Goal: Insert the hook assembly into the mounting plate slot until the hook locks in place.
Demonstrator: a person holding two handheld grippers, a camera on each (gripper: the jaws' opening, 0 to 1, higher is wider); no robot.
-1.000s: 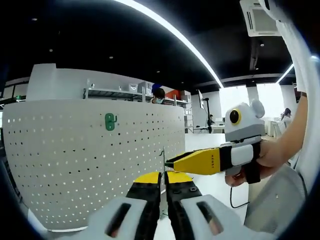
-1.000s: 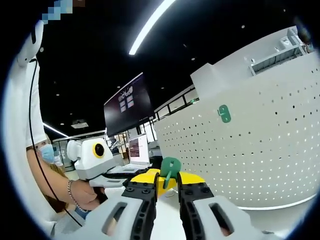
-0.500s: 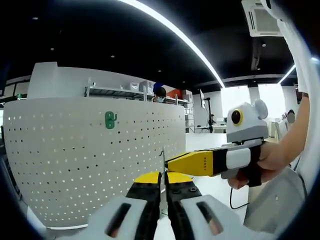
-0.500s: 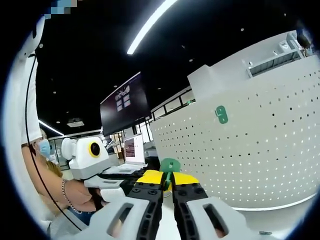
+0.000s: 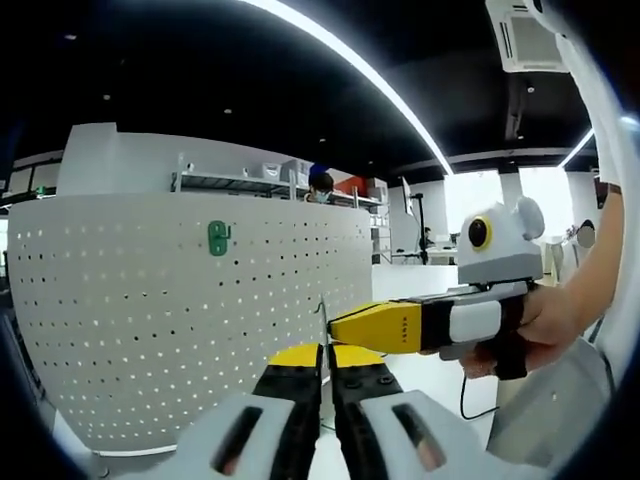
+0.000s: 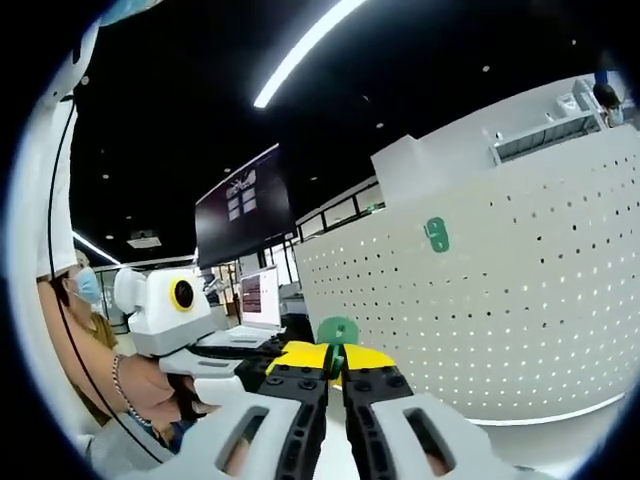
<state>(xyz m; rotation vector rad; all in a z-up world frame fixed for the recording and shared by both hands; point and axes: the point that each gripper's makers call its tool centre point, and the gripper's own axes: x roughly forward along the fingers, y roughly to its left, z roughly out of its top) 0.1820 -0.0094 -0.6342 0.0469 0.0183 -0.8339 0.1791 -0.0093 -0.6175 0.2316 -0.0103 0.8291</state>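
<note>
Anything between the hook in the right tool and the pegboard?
Nothing visible. The right tool holds the green hook with open air ahead to the pegboard; another green hook is already mounted higher up.

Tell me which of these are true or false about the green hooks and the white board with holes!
1. A green hook already hangs on the pegboard. True.
2. The right gripper holds a green hook. True.
3. The pegboard is black. False: it is white.
4. The left gripper is wide open. False: its jaws are together.
5. Three hooks hang on the pegboard. False: just one.
</note>
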